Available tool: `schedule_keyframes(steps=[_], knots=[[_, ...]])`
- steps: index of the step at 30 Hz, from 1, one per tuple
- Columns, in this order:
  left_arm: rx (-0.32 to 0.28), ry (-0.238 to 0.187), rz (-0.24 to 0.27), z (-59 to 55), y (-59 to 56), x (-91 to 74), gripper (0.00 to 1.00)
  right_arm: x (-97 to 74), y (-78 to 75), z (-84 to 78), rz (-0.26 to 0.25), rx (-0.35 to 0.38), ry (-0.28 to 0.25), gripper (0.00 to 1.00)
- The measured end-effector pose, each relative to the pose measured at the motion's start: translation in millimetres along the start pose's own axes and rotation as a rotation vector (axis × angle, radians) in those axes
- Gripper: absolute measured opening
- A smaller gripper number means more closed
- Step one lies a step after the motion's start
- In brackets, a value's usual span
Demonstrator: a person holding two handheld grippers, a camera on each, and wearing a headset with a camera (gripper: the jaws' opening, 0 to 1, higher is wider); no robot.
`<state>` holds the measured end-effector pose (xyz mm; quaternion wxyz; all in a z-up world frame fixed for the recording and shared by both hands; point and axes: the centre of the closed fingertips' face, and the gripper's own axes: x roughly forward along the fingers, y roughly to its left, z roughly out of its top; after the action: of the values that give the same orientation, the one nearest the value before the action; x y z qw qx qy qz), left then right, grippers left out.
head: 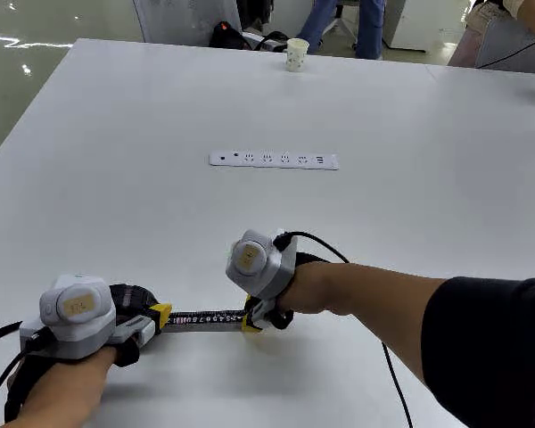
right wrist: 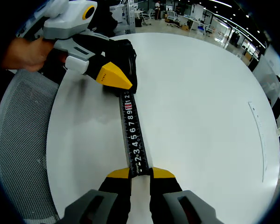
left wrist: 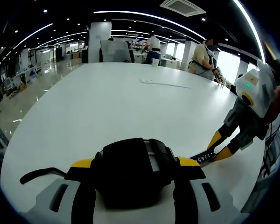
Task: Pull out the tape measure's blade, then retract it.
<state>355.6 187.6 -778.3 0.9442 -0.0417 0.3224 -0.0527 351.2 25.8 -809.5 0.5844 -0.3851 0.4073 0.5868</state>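
The black tape measure case [left wrist: 133,170] sits clamped between the yellow-tipped jaws of my left gripper [left wrist: 135,163], low on the white table [head: 250,107]. In the head view the case [head: 135,299] lies at the near left with the left gripper [head: 152,316] around it. A short length of dark blade [right wrist: 132,137] with white numbers runs flat along the table from the case [right wrist: 123,58]. My right gripper [right wrist: 140,173] is shut on the blade's tip. From above, the blade [head: 203,317] spans between the two grippers, the right gripper [head: 254,321] at its right end.
A white power strip [head: 273,160] lies mid-table beyond the grippers. A paper cup [head: 296,54] stands near the far edge. People and chairs are behind the table's far side. A black cable [head: 374,303] trails from the right gripper along the arm.
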Motion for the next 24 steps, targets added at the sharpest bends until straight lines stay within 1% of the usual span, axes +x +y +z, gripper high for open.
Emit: schedule_keyframes(steps=[7, 18, 24], knots=[[0.0, 0.0, 0.0, 0.1, -0.5, -0.3, 0.63, 1.3, -0.5, 2.4, -0.001, 0.011, -0.009, 0.11], [0.0, 0.003, -0.002, 0.1, -0.7, -0.6, 0.63, 1.9, 1.1, 5.1, -0.003, -0.013, 0.01, 0.11], [0.0, 0.004, -0.002, -0.2, -0.6, -0.3, 0.63, 3.0, 0.5, 6.3, -0.004, -0.009, 0.002, 0.11]])
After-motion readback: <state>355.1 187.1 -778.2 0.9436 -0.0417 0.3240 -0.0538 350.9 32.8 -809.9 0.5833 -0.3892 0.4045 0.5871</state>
